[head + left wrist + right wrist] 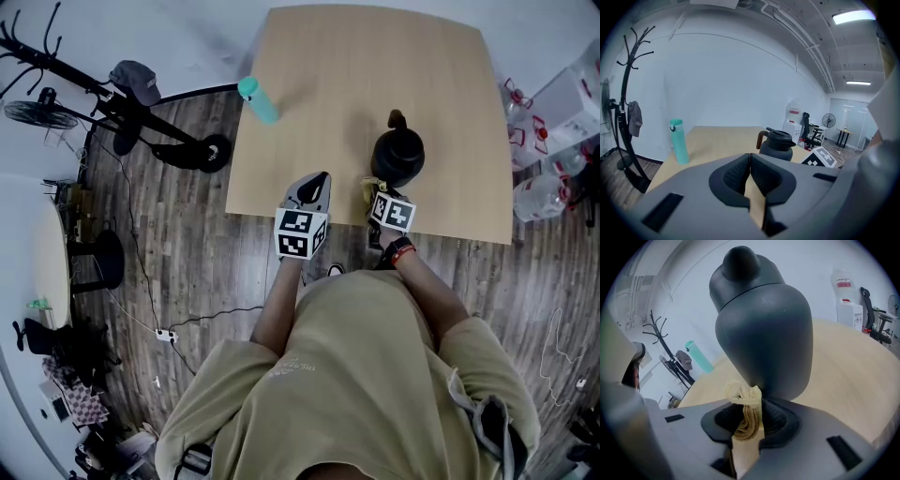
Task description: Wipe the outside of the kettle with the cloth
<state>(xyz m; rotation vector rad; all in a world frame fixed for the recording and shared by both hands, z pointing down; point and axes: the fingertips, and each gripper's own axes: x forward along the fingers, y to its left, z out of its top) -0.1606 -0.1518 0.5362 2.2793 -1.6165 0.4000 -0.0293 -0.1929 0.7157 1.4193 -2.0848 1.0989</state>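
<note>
A dark grey kettle [397,155] with a brown handle stands near the front edge of the wooden table [319,84]. My right gripper [373,192] is shut on a bunched yellow cloth [746,405], and the cloth's tip touches the kettle's [764,333] lower wall, which fills the right gripper view. My left gripper [321,178] hovers at the table's front edge, left of the kettle, jaws closed together with nothing between them. From the left gripper view the kettle [777,144] sits ahead to the right.
A teal bottle [258,100] stands near the table's left edge, also seen as the bottle [678,141] in the left gripper view. A black coat rack [112,108] stands on the floor to the left. Water jugs [539,195] sit right of the table.
</note>
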